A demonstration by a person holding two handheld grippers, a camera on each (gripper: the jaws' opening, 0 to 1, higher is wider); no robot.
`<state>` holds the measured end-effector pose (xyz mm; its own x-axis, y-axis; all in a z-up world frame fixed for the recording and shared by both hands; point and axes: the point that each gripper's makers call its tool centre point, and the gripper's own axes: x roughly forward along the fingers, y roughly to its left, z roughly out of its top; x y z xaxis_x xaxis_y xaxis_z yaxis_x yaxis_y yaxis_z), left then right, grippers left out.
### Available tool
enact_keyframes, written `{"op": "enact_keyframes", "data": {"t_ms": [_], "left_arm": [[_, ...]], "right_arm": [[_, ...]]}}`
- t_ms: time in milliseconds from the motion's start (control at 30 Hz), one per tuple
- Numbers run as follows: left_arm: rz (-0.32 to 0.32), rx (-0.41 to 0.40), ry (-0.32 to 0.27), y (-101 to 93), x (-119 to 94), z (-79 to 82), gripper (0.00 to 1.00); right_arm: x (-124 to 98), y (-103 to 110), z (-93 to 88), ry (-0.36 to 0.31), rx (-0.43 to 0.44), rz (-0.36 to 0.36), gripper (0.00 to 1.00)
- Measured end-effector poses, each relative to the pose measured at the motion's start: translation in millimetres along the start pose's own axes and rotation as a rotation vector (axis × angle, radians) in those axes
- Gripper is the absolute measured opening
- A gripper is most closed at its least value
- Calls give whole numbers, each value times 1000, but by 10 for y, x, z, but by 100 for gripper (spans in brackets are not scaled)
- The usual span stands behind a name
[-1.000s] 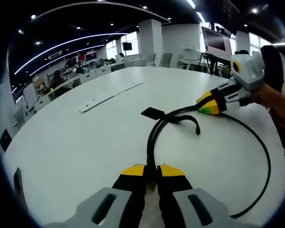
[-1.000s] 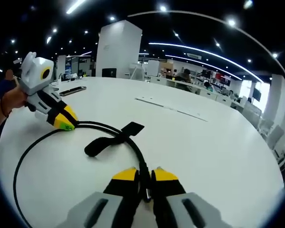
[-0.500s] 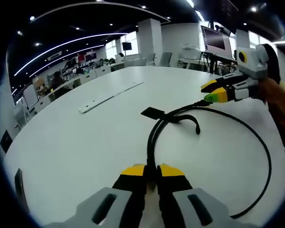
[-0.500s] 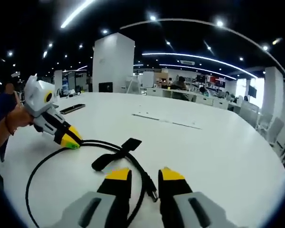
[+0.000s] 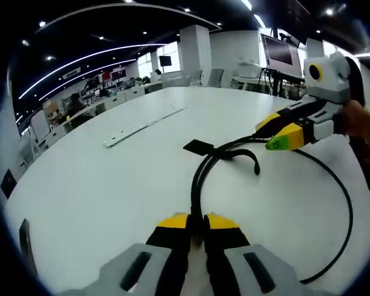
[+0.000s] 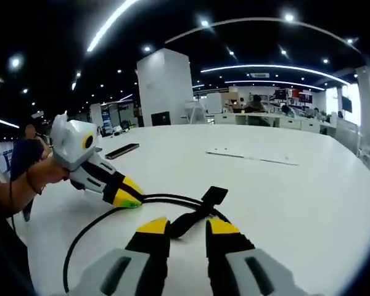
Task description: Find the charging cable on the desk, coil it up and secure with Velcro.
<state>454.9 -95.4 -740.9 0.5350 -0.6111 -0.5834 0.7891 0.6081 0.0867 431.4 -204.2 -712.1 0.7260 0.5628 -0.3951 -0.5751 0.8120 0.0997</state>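
Note:
A black charging cable (image 5: 196, 185) lies on the white table (image 5: 92, 185), bent into a wide loop (image 5: 348, 216) on the right. Its black Velcro strap (image 5: 200, 147) sticks out flat from the bundle. My left gripper (image 5: 197, 223) is shut on the doubled cable near the table surface. My right gripper (image 5: 273, 134) comes in from the right, open, hovering just above the cable. In the right gripper view my right gripper (image 6: 188, 227) stands open over the strap (image 6: 202, 214), nothing between its fingers. The left gripper (image 6: 131, 196) grips the cable (image 6: 166, 198) there.
A long white strip (image 5: 142, 125) lies further back on the table. A dark flat device (image 6: 121, 151) rests behind the left gripper. A person's hand (image 6: 34, 179) holds the left gripper. Desks, chairs and a pillar (image 6: 163, 89) stand beyond the table.
My right gripper opened, let go of the cable end and lifted off it, then tilted back down toward the strap. The left gripper kept its hold and did not move.

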Motion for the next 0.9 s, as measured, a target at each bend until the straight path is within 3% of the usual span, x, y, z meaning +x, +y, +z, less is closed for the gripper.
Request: {"op": "enact_keyframes", "data": {"t_ms": [900], "left_arm": [[-3, 10, -8, 3, 1, 4, 9]], "right_arm": [[229, 1, -148, 32, 74, 11, 26]]}}
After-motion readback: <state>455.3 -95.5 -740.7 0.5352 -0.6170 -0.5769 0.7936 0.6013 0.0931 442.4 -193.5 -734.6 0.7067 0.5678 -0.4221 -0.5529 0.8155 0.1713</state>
